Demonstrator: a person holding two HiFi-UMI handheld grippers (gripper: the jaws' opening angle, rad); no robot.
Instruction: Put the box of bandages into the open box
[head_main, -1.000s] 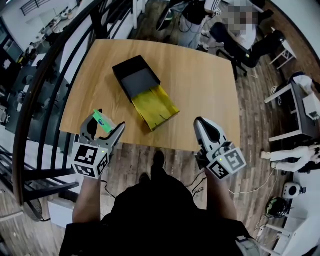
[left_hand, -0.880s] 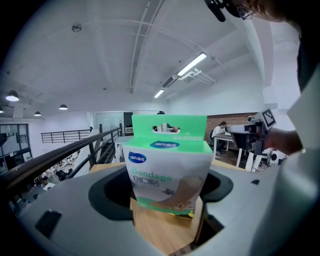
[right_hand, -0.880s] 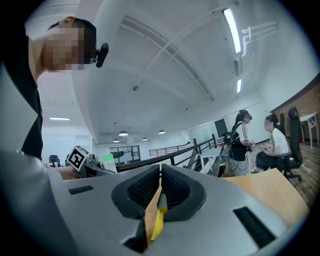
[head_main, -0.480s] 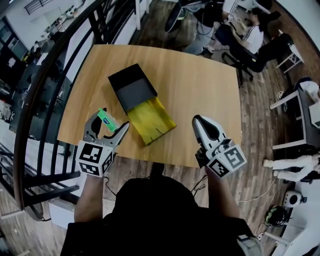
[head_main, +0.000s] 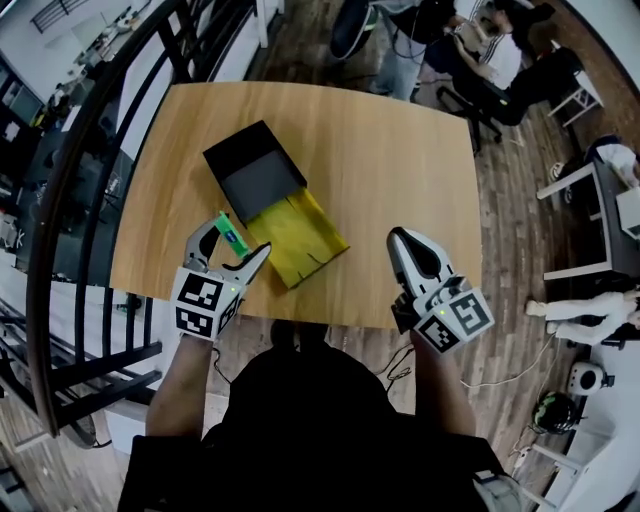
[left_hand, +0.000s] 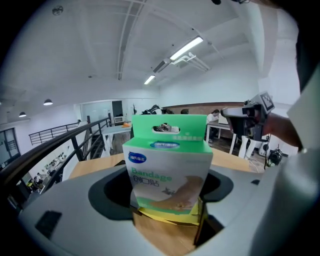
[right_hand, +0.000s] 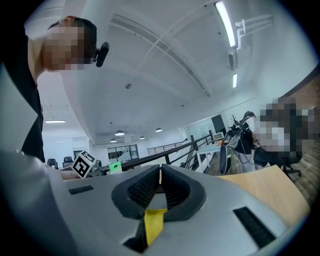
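Bringing box of bandages (head_main: 232, 233), clamped in left tongs (head_main: 232, 248), closer to open box (head_main: 255, 178); now just beside its yellow flap (head_main: 300, 232), not yet inside. Keeping right tongs (head_main: 412, 252) together, empty.

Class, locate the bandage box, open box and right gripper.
bandage box (left_hand: 167, 170), left gripper view, front face.
open box (head_main: 262, 183), head view, dark inner floor.
right gripper (head_main: 399, 238), head view, between its fingertips.
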